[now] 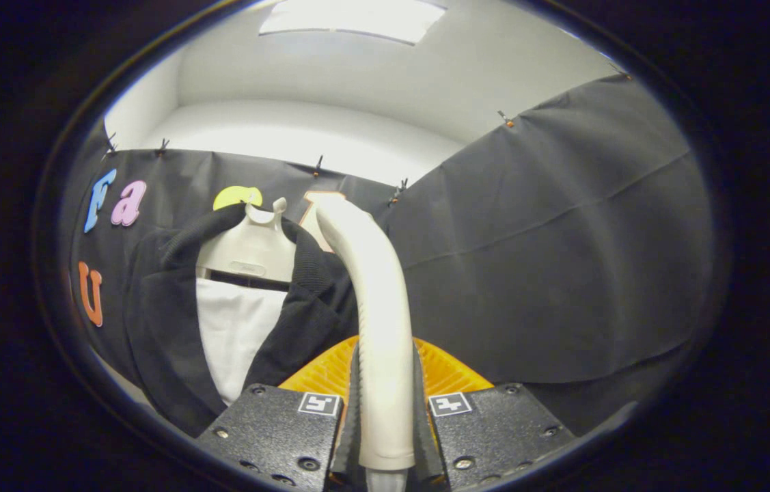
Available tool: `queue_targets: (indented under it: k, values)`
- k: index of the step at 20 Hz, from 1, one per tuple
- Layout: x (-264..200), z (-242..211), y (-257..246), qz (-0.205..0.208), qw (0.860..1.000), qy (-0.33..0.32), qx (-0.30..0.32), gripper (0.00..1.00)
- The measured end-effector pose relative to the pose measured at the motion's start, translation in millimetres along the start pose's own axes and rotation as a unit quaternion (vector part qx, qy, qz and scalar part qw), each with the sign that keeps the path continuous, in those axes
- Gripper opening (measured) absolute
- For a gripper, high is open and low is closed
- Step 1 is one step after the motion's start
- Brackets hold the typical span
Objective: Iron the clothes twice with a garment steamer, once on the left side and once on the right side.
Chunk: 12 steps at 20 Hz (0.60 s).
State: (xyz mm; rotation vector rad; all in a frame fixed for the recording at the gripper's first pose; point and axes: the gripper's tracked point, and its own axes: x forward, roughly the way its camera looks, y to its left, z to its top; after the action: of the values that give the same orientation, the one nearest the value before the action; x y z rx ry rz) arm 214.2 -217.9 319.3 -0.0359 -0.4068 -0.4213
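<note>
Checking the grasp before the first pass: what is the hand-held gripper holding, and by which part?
The hand-held gripper is shut on the steamer handle, clamping its lower shaft between both fingers.

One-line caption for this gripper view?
Gripper shut on the steamer handle, its head raised beside the dark jacket on a white hanger.

Gripper [385, 410] pointing forward and upward, jaws clamped on the steamer handle [378, 307] between them

we see black cloth [548, 260] draped as the booth's wall across the middle and right of the frame, pinned along its top edge by small clips [507, 120]. above it rise white walls [303, 130], with a bright ceiling light panel [357, 17] at the top.
</note>
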Motion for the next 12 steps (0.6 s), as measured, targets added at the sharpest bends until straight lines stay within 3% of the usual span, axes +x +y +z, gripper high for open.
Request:
queue_targets:
  k: [4, 12]
  values:
    - [18, -17, 13, 0.005, 1.000, 0.012, -0.016, 0.34]
    - [-3, -51, 22, -0.024, 0.996, 0.024, -0.079, 0.34]
